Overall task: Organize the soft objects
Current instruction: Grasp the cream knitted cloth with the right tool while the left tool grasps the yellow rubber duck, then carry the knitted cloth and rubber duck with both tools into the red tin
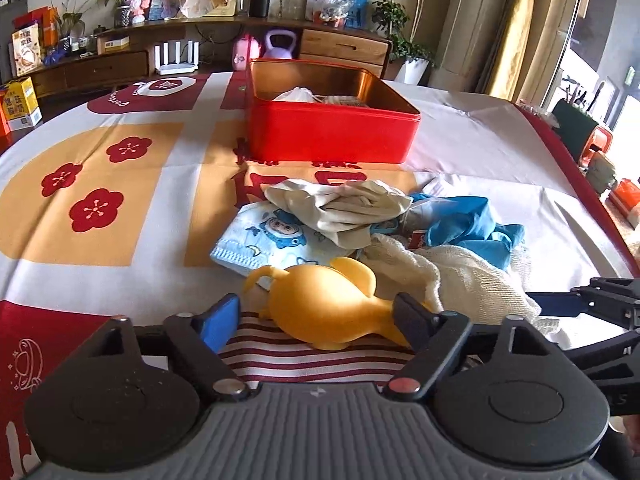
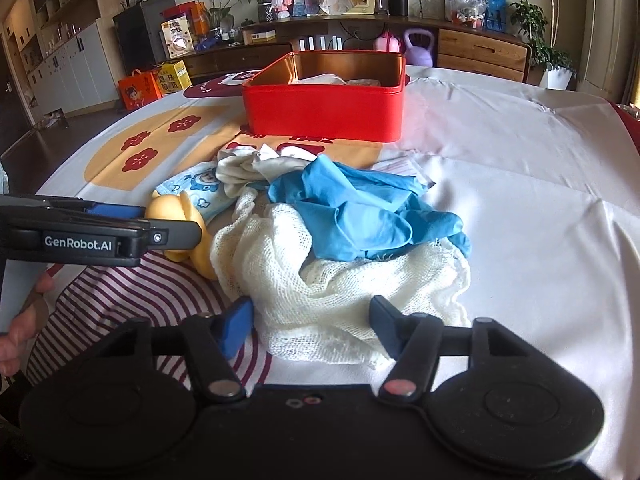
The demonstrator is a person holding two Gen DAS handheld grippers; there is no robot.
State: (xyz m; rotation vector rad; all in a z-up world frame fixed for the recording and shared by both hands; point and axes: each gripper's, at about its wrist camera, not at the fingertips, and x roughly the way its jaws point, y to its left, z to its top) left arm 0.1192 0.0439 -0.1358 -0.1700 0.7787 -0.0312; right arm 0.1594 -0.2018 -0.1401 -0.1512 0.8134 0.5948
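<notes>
A pile of soft things lies on the table: a yellow rubber toy [image 1: 324, 306], a cartoon-print blue cloth [image 1: 272, 240], a beige cloth [image 1: 344, 208], blue gloves [image 2: 360, 208] and a white mesh cloth [image 2: 340, 288]. My left gripper [image 1: 316, 320] is open with its fingers on either side of the yellow toy, which lies on a red-striped cloth [image 1: 312, 356]. My right gripper [image 2: 312, 330] is open around the near edge of the white mesh cloth. The left gripper also shows in the right wrist view [image 2: 120, 228].
An open red tin box [image 1: 332, 128] stands behind the pile with pale cloth items inside; it also shows in the right wrist view [image 2: 324, 112]. The patterned tablecloth [image 1: 120, 184] covers the table. A wooden sideboard [image 2: 480, 52] with plants stands beyond.
</notes>
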